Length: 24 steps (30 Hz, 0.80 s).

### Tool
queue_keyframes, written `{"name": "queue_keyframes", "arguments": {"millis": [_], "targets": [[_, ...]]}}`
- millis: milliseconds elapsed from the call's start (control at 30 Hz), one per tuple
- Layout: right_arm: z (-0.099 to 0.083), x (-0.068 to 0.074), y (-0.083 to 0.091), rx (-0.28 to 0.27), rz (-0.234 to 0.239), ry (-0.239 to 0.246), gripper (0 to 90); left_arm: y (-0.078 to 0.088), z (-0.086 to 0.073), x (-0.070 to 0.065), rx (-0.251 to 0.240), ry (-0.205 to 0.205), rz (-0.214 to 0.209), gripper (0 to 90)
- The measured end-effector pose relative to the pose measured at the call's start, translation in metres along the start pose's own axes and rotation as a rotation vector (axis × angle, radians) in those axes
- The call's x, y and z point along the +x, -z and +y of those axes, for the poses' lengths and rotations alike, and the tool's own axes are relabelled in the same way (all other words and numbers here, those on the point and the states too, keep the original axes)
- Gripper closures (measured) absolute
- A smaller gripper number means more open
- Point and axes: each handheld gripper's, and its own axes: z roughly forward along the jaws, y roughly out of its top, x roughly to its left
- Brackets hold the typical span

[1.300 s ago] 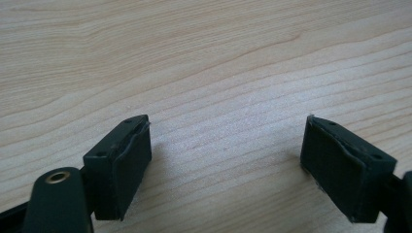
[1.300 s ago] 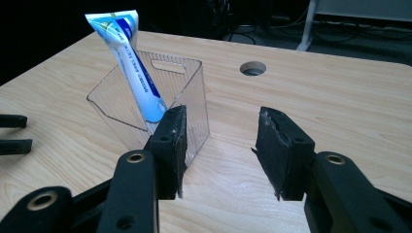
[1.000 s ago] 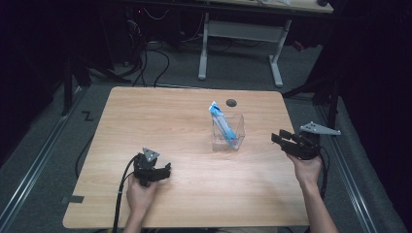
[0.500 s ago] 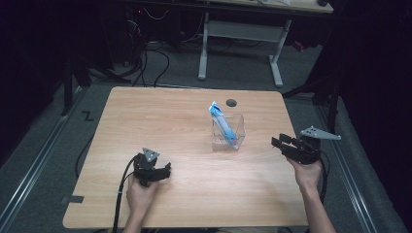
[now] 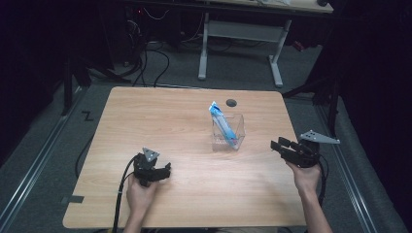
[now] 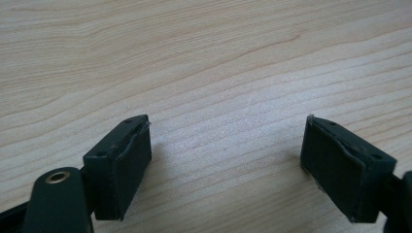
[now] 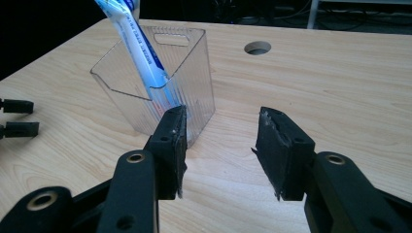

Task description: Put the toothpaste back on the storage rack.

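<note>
A clear plastic bin (image 5: 228, 132) (image 7: 155, 82) stands on the wooden table (image 5: 160, 121), right of its middle. A blue and white tube (image 5: 221, 124) (image 7: 138, 48) leans inside it, its top poking above the rim. My right gripper (image 5: 278, 147) (image 7: 221, 143) is held near the table's right edge, to the right of the bin and pointing toward it; it is open with nothing between its jaws. My left gripper (image 5: 164, 171) (image 6: 226, 155) rests low at the front left, open over bare wood.
A round cable hole (image 5: 231, 102) (image 7: 257, 47) sits in the table behind the bin. Beyond the table stand a white desk frame (image 5: 238, 43) and floor cables. The left gripper's cable (image 5: 121, 194) trails off the front edge.
My right gripper has dropped slightly and drifted a little toward the front of the table. The left gripper, the bin and the tube have stayed put.
</note>
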Motion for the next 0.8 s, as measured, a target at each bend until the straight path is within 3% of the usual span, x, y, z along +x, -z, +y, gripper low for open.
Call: {"name": "queue_keyframes", "arguments": {"millis": [800], "targets": [[-0.024, -0.001, -0.008, 0.006, 0.026, -0.054, 54.4, 0.000, 0.000, 0.000, 0.000, 0.000, 0.001, 19.0]]}}
